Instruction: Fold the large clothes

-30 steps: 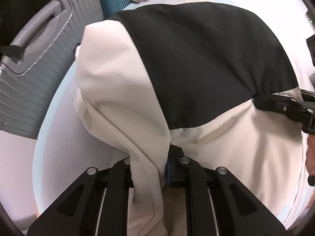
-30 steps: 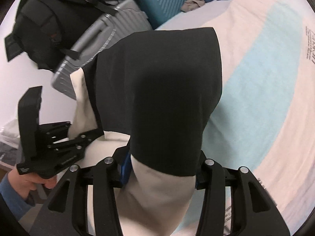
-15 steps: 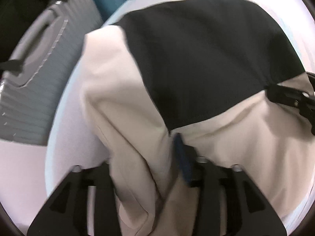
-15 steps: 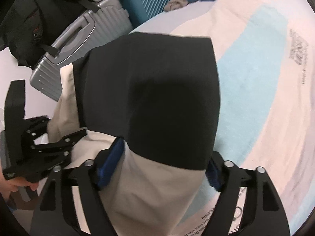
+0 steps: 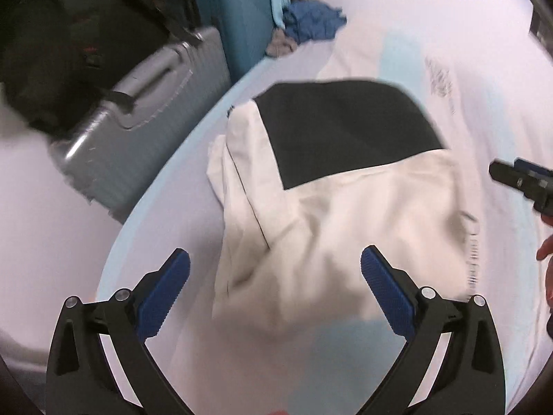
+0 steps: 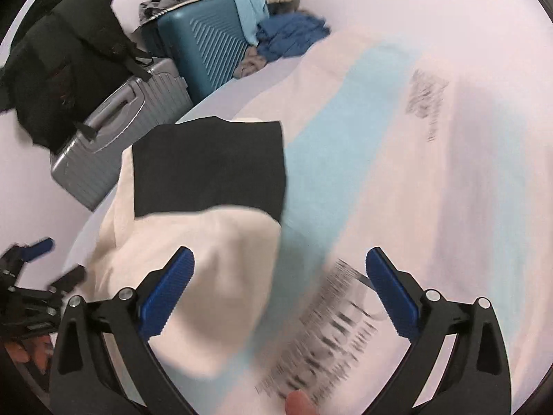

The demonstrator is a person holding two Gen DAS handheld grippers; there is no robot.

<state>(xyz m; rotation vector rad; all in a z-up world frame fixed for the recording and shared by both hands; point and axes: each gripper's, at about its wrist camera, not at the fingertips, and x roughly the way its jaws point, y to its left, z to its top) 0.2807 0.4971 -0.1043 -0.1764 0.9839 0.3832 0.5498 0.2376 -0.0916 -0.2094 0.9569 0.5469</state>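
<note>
Under both cameras we see a bed [image 5: 432, 34] spread with a pale sheet that carries a light blue stripe [image 6: 331, 145] and some blurred dark print. On it lies the garment [image 5: 345, 207], a cream piece with a large black panel [image 5: 345, 128] at its far end, folded over on itself and lying near the bed's left edge. Cream folds bunch along its left side.

Our left tool [image 5: 274, 287] hangs above the near end of the garment with its jaws spread wide; they have just been opening, and the cloth lies below them, touched by neither blue pad [image 5: 166, 294]. Our right tool [image 6: 280, 290] is likewise wide apart and has just been opening. Its left pad [image 6: 169, 294] shows over the cream cloth and its right pad over the printed sheet, and nothing is gripped. Each tool shows at the edge of the other's view: the right one at the right in the left view, the left one at the lower left in the right view. A fingertip [image 6: 299, 403] peeks in at the bottom of the right view.

Beside the bed, on the left, stands a grey suitcase [image 5: 138, 131] with a black bag [image 6: 65, 65] on or behind it; we cannot tell which. Beyond it is a teal suitcase [image 6: 204, 52] with clothes heaped on top. A crumpled blue cloth [image 5: 311, 20] sits at the far corner of the bed. Both views are smeared by motion
</note>
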